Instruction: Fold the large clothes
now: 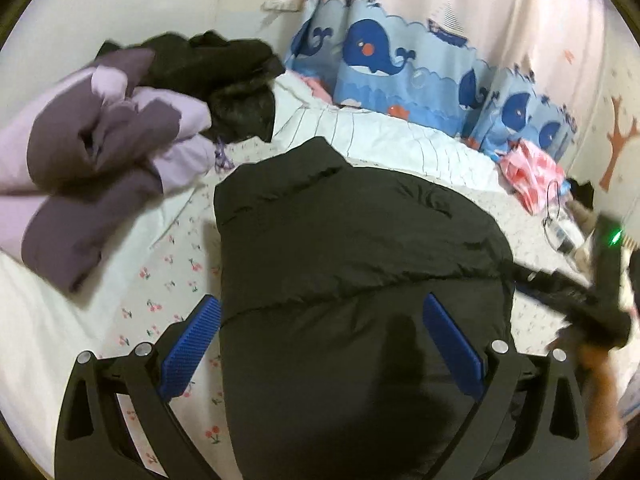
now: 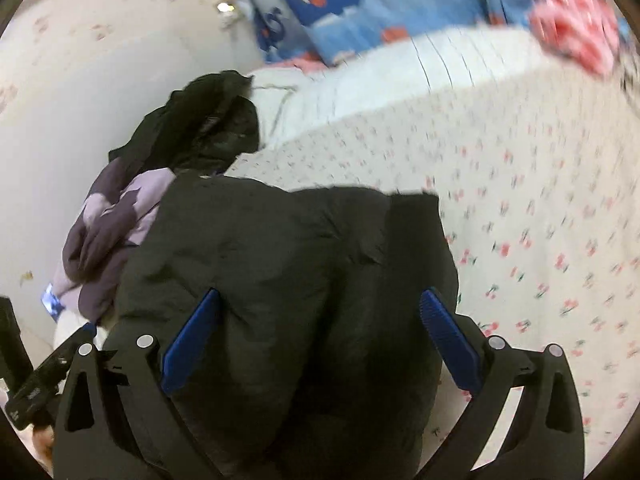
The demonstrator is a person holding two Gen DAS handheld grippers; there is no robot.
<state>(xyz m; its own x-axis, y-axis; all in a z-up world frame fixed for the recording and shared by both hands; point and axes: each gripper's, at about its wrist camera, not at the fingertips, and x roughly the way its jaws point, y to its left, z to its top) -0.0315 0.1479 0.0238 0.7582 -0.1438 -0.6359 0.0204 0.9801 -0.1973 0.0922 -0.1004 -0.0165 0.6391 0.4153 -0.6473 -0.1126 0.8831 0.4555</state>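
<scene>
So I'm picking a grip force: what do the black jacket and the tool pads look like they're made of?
The black jacket looks like a matte woven shell over soft fill, judging by its stitched, puffy quilted sections. The left tool pads look like blue ribbed rubber or plastic; which one is unclear.

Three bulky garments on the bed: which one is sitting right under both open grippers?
The black quilted puffer jacket, spread flat mid-bed. The two-tone purple padded coat and the black fur-trimmed coat lie bundled farther back, near the wall.
</scene>
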